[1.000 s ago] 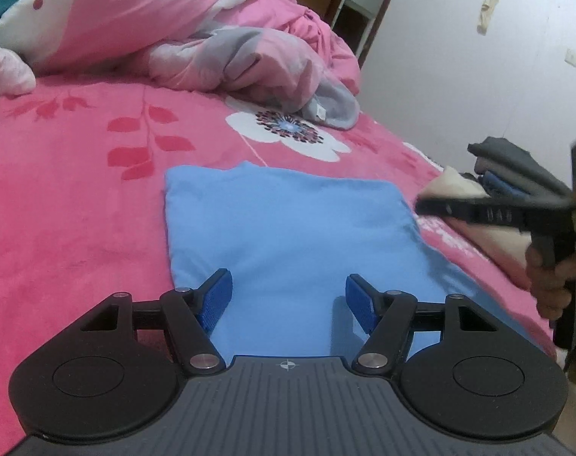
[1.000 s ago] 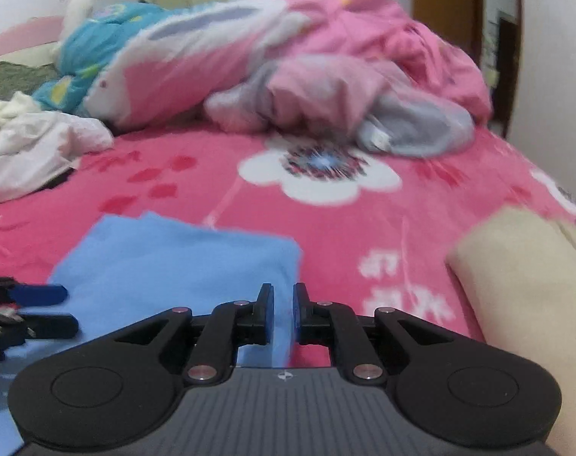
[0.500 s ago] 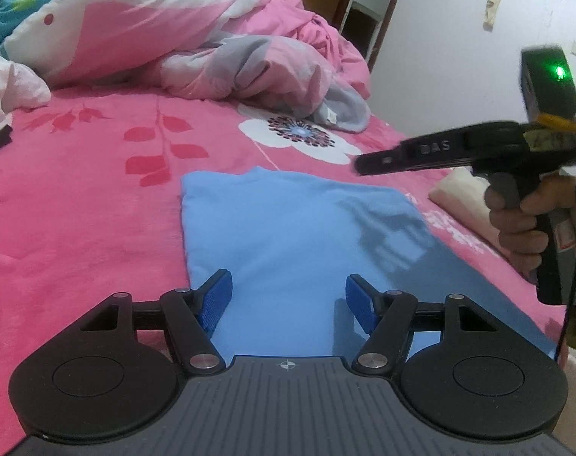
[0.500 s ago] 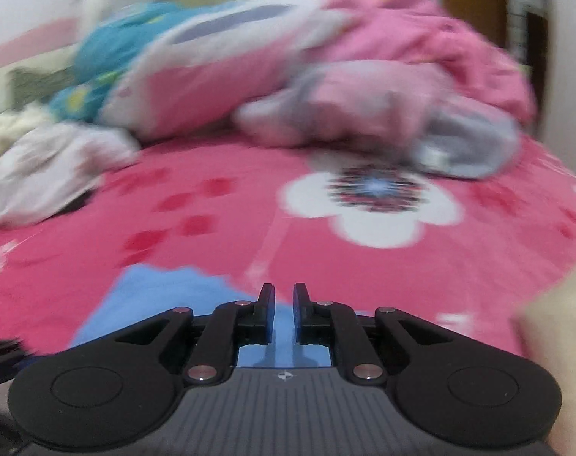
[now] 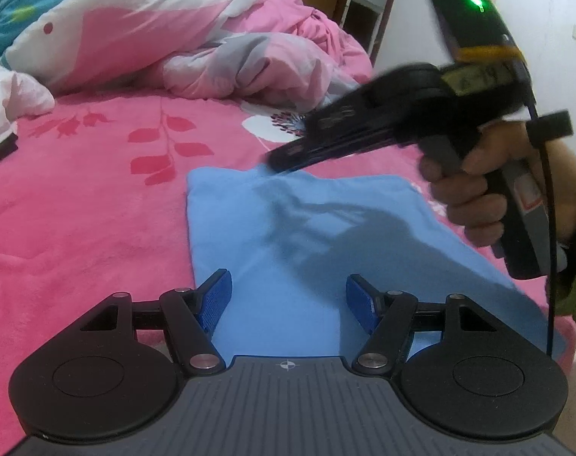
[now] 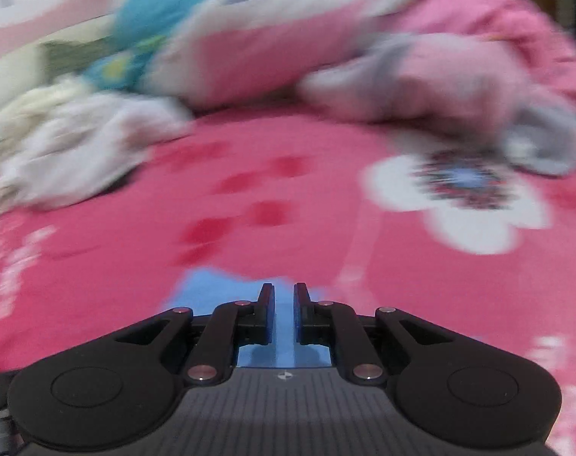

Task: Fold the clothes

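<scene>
Both claws are working over a blue cloth (image 5: pixel 325 235) lying flat on the pink bed (image 5: pixel 79 190). Left claw (image 5: pixel 288 300) is hanging with its blue pads spread wide above the near end of the cloth, nothing between them, apparently not touching it. Right claw (image 5: pixel 276 161), gripped in a hand (image 5: pixel 474 193), is reaching in from the right with its fingers pressed nearly together and nothing between them; its tip is sitting over the cloth's far edge, though whether it is touching the fabric I cannot tell. Its own camera is showing only a strip of blue under the narrow gap of the right claw (image 6: pixel 284 292), the rest smeared by blur. As for progress, the cloth is already looking like a tidy rectangle with straight edges and no sleeves showing, so I am guessing some folds are done and perhaps one more, far end toward near, is left, then putting it aside. Its long axis is running from the left claw away toward the rumpled quilt (image 5: pixel 250 60) at the head of the bed, widening toward the near right corner. More loose, pale laundry (image 6: pixel 75 140) is waiting off to the left.
</scene>
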`<action>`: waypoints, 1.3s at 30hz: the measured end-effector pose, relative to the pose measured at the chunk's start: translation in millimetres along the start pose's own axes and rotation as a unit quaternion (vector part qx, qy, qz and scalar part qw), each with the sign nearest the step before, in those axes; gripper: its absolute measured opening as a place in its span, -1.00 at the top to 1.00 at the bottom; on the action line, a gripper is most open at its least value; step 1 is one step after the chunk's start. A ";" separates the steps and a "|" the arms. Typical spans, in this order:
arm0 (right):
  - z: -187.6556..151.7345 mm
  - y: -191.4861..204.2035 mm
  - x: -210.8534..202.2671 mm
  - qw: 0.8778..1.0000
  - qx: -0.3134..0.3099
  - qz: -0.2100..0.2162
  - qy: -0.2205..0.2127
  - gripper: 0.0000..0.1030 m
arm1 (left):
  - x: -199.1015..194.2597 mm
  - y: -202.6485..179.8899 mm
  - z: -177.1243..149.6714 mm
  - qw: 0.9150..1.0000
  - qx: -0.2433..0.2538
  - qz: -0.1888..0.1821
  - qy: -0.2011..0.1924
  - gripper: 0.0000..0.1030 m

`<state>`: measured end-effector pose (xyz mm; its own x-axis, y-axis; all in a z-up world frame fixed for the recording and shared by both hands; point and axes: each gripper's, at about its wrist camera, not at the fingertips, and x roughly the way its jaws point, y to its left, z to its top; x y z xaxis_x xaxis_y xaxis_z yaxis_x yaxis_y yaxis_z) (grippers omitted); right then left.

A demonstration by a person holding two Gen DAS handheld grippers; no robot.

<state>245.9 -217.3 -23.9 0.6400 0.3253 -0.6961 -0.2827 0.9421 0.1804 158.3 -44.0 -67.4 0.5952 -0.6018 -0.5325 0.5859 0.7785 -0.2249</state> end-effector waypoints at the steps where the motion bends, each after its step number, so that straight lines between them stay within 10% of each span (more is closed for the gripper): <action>1: 0.7 5.1 9.8 1.000 -0.006 0.021 0.019 0.80 | 0.2 -0.8 -0.6 1.000 0.003 0.001 -0.001 -0.33; 9: 29.4 5.1 45.8 1.000 0.028 -0.009 0.009 0.79 | 1.5 -4.0 -1.4 1.000 0.016 0.006 0.000 -0.34; 15: 26.0 25.5 49.7 0.995 -0.014 0.072 0.062 0.67 | 2.1 -4.9 -0.9 1.000 0.018 0.006 0.000 -0.36; 22: 28.6 3.8 17.7 0.998 0.040 -0.035 -0.032 0.66 | 2.0 -2.6 -1.2 1.000 0.011 0.001 -0.002 -0.36; 33: -23.1 -71.5 -22.0 0.989 0.080 -0.115 0.039 0.69 | 1.8 -3.6 -1.3 1.000 0.016 0.003 -0.002 -0.36; 36: -18.2 -96.3 -25.6 0.975 0.123 -0.184 -0.012 0.66 | 1.5 -1.6 -1.1 1.000 0.012 0.000 -0.004 -0.36; 39: -15.8 -101.9 -49.7 0.975 0.144 -0.166 -0.040 0.65 | 1.4 -1.0 -0.6 1.000 0.009 -0.003 -0.003 -0.36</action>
<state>231.6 -330.7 -18.7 0.7194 -0.0061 -0.6945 0.1535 0.9766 0.1504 158.2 -45.5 -68.4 0.5948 -0.6070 -0.5271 0.5994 0.7718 -0.2124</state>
